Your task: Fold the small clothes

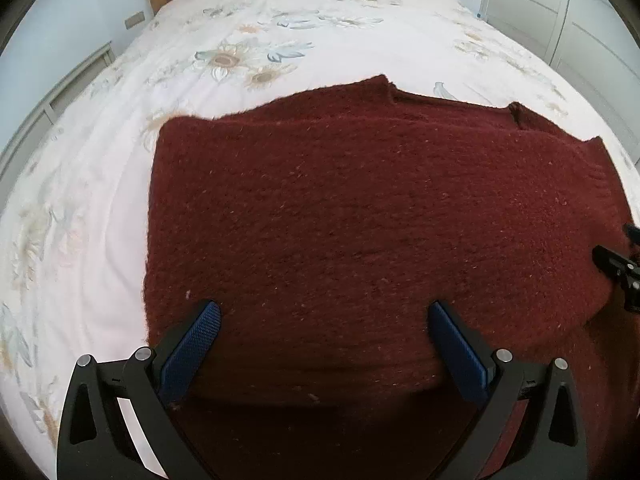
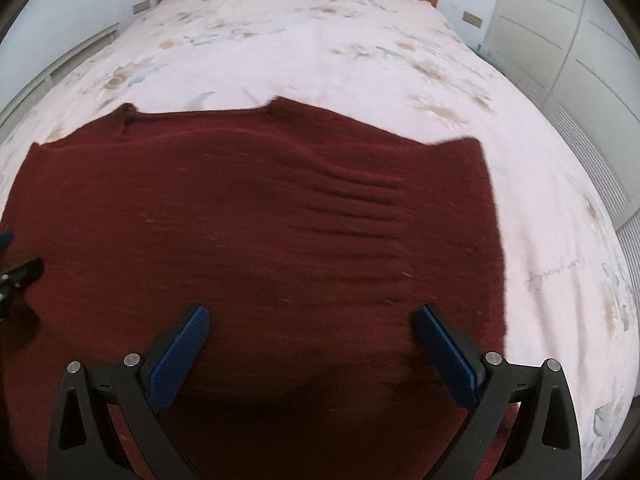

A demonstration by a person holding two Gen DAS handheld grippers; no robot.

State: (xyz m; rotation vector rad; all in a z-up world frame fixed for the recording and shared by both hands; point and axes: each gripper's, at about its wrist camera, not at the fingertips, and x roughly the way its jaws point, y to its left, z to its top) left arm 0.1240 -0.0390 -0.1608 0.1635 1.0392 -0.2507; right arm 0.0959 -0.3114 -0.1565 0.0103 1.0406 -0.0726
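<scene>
bed (image 1: pixel 100 200) holds my dark red knit sweater (image 1: pixel 360 208), lying flat on the floral cover | sweater: fuzzy, faint ripples on one side | my left gripper (image 1: pixel 324 312) and right gripper (image 2: pixel 312 316) spread wide, gripping nothing

Soft daylight, strong fisheye bending at edges, right view slightly blurred.

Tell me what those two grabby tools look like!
Both look the same. The left tool has two black plastic fingers with triangle-shaped holes and shiny round silver bolts. Bumpy blue pads line the inner sides of the fingers. The right tool has the same black frame, silver bolts and blue pads. No cables or sleeves show.
</scene>
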